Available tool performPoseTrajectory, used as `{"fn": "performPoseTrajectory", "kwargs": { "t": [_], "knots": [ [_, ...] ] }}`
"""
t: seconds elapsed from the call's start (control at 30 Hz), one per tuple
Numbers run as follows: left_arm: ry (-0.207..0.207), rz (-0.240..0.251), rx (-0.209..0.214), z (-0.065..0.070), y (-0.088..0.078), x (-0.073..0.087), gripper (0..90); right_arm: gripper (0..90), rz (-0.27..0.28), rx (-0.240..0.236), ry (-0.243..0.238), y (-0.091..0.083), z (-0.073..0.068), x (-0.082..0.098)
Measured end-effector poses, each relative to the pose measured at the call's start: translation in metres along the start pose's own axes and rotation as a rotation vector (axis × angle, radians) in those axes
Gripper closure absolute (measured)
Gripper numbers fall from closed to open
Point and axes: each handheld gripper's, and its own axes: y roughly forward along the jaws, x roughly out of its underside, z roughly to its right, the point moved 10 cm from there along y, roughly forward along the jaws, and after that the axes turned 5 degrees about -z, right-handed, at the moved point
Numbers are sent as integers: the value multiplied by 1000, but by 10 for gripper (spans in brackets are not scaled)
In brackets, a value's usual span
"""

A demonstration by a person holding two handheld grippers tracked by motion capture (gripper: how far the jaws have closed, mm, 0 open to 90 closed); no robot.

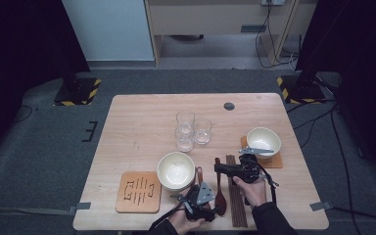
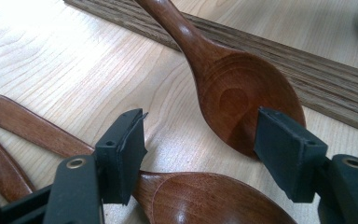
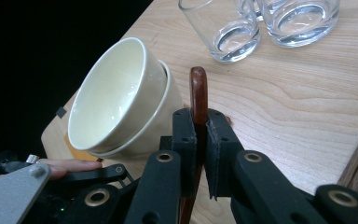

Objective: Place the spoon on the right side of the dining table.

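Several dark wooden spoons [image 1: 219, 192] lie near the table's front edge, beside a bundle of wooden chopsticks [image 1: 235, 193]. My right gripper [image 1: 219, 169] is shut on the thin handle of one spoon [image 3: 198, 88], whose rounded end sticks up past the pads [image 3: 185, 135]. My left gripper [image 1: 210, 208] is low over the spoon bowls with its jaws apart. In the left gripper view [image 2: 200, 140] one spoon bowl [image 2: 219, 200] lies under the gap and a second spoon [image 2: 233, 88] lies beyond the right pad [image 2: 286, 151]. Neither pad presses on a spoon.
Two stacked cream bowls [image 1: 176, 169] stand just left of the right gripper. Three glasses [image 1: 193, 129] are mid-table. Another cream bowl [image 1: 263, 139] sits on a coaster at the right, with a grey utensil across it. An orange trivet [image 1: 138, 192] lies front left.
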Motion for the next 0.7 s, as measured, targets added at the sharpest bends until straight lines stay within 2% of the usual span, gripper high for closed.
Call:
{"fn": "performPoseTrajectory", "kwargs": {
  "t": [0.33,0.7],
  "knots": [
    [10,-3,1,1,0,-1,340,846,16,8,-10,-3,-2,-3],
    [7,56,19,2,-17,-13,345,846,76,12,-8,-17,-2,-15]
  ]
}}
